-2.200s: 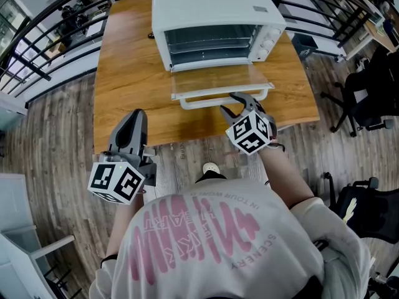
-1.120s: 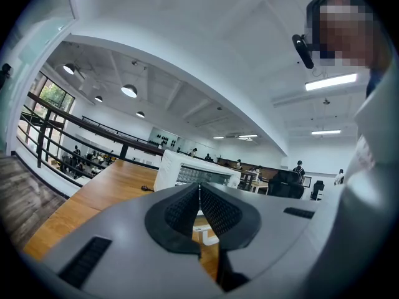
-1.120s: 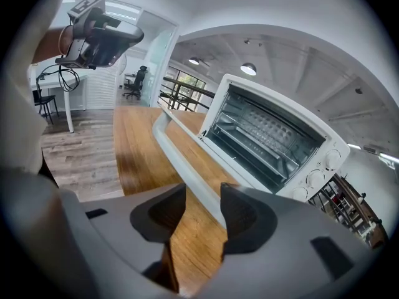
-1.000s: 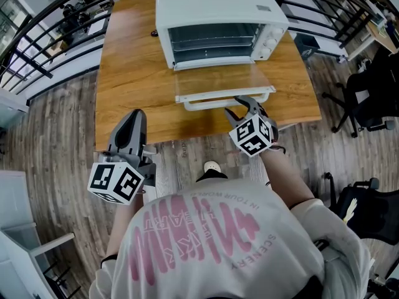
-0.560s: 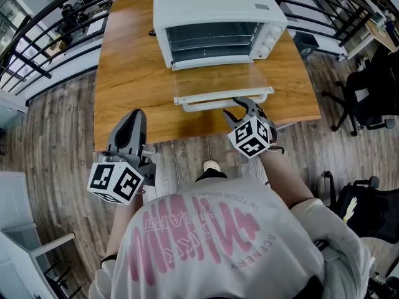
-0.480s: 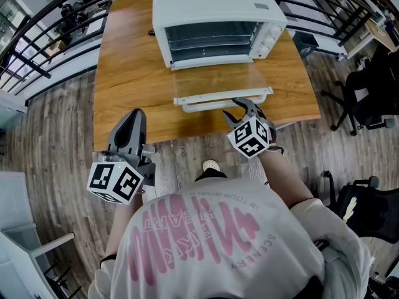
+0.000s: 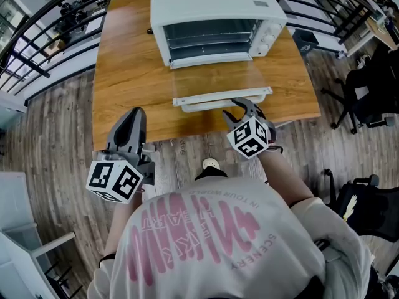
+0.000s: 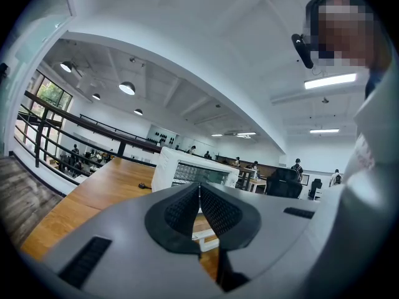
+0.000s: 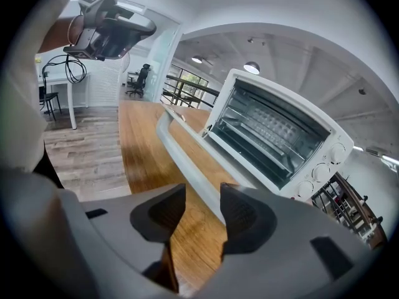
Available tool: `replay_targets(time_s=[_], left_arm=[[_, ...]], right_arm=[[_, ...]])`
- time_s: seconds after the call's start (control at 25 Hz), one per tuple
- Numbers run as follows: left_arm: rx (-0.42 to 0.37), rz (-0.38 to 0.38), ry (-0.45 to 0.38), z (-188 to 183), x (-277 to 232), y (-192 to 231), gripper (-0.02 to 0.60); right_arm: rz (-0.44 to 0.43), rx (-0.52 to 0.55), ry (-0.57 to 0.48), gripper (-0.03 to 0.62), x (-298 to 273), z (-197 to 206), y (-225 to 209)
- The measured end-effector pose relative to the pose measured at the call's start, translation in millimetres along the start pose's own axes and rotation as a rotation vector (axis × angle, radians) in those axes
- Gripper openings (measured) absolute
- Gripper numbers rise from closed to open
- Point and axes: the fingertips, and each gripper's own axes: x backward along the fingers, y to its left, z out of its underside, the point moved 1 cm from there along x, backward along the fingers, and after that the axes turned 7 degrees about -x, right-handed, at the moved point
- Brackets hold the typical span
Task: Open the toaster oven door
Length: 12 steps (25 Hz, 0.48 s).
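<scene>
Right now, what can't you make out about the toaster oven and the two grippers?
- Head view and right gripper view: markings on the toaster oven's dials are too small.
- Left gripper view: the oven door is mostly hidden behind the left gripper's shut jaws.
- Head view: the door handle's right end is covered by the right gripper.

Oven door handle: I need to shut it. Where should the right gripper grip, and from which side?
Take the handle bar near its right end, coming from the table's front edge with the open right gripper straddling it. The door lies flat, so the bar runs along its near edge.
</scene>
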Motion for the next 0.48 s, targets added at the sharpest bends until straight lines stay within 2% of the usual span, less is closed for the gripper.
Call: replay_targets(time_s=[0.48], left_arm=[[0.006, -0.006, 0.008, 2.8, -1.1, 0.1, 0.025]], right_arm=[[-0.008, -0.003, -0.018, 0.173, -1.2, 5.2, 3.2]])
